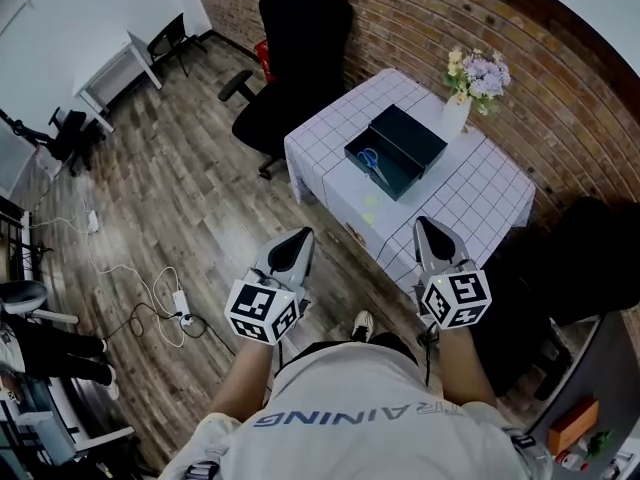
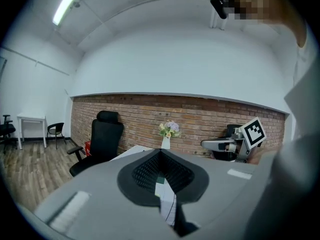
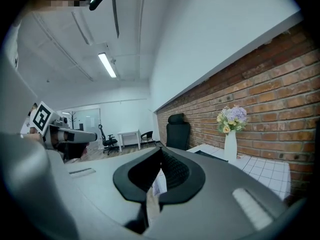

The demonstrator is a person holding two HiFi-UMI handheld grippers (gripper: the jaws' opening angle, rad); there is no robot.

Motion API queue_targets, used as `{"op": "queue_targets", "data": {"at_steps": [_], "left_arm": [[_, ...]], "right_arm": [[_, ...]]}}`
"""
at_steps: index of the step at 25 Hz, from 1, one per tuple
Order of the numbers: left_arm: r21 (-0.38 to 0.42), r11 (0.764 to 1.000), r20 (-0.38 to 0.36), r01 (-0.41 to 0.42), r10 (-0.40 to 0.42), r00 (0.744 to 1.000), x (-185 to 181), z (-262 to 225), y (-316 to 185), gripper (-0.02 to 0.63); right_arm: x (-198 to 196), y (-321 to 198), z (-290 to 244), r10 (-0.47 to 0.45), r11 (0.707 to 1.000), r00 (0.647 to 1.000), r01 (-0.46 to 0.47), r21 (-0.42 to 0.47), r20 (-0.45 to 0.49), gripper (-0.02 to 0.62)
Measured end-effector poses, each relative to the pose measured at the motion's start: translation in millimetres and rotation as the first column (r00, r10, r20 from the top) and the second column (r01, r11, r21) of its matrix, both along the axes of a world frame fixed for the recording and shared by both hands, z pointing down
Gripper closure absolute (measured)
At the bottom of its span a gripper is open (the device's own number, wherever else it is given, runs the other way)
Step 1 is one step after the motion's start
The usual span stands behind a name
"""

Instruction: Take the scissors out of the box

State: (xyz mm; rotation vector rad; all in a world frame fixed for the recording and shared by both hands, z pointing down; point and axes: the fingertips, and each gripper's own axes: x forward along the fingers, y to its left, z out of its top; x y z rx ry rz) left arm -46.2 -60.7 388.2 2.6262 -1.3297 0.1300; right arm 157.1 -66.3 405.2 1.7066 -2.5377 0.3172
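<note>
Two grippers, both empty. The left gripper (image 1: 297,246) and right gripper (image 1: 428,236) sit side by side at lower centre of the head view, jaws closed tip to tip with nothing between them. It reads as a carry posture for the approach; no reach has started. Beyond them, centre-right, is the table (image 1: 470,193) with a checked cloth. On it sits the dark box (image 1: 395,190), open, so access is from above. The scissors (image 1: 372,161) lie inside, apparently blue-handled; too small to read orientation. The vase (image 1: 455,115) stands just behind the box, probably worth avoiding.
</note>
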Motion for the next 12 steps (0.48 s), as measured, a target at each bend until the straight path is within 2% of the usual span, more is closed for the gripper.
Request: {"op": "queue_targets", "data": {"at_steps": [5, 12], "left_arm": [[-0.01, 1.0, 0.021, -0.021, 0.021, 1.0, 32, 7, -43, 0.603], [-0.019, 0.998, 0.013, -0.063, 0.063, 0.998, 52, 13, -102, 0.603]], "right_arm": [[31, -44, 15, 0.011, 0.999, 1.0, -0.011, -0.035, 0.013, 0.581], [46, -97, 16, 0.034, 0.999, 0.999, -0.034, -0.039, -0.002, 0.581]]}}
